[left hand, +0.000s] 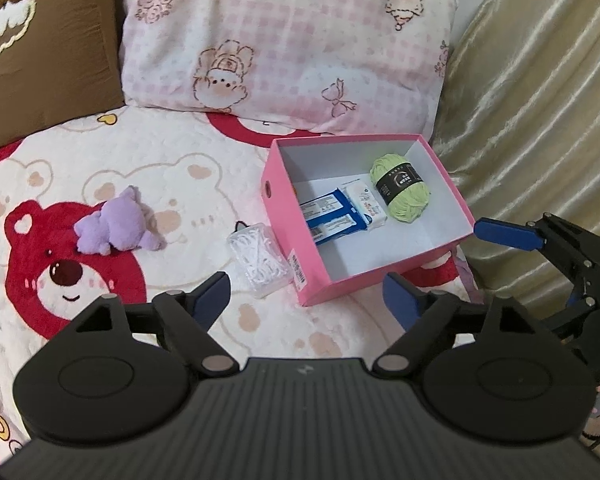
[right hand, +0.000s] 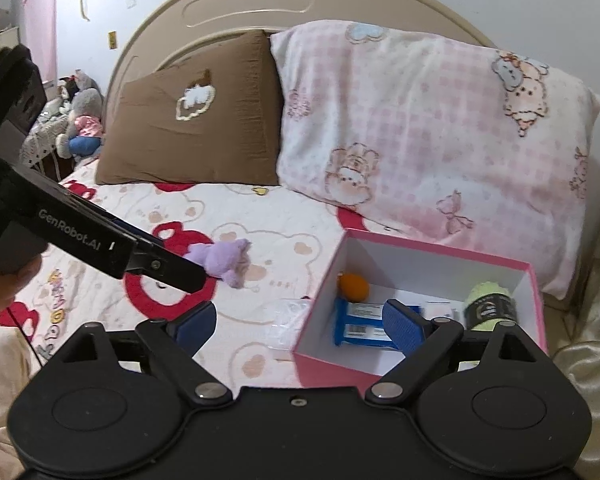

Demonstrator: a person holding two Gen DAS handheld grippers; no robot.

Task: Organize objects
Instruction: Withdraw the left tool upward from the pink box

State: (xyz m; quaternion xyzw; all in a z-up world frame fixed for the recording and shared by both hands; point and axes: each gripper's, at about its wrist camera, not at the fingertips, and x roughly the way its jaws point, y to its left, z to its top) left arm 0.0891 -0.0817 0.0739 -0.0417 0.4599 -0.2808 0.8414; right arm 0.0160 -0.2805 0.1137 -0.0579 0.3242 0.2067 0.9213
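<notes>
The bed blanket (left hand: 148,160), white with red bears, carries everything. On it, against the headboard (right hand: 244,4), lean a pink checked pillow (left hand: 284,40) and a brown pillow (left hand: 48,48).

The pink box (left hand: 284,216) is the landmark here. It stands open on the blanket, just in front of the pink pillow. Inside the box lie a green yarn ball (left hand: 404,188) with a black band, near the far right corner, a white tissue pack (left hand: 366,204) beside the yarn, and a blue and white packet (left hand: 332,220) touching the tissue pack. From the right wrist view an orange ball (right hand: 354,286) is seen in the far left corner of the box.

Outside the box, just beside its left wall, lies a clear packet of white things (left hand: 260,264). Further left of the box, well apart from it, a purple plush toy (left hand: 116,224) lies on the blanket.

The left gripper (left hand: 306,300) is above the near left corner of the box; its jaws stand wide apart and hold nothing. The right gripper (right hand: 300,324) is over the near edge of the box, also released, with nothing between its blue pads (right hand: 402,326).
</notes>
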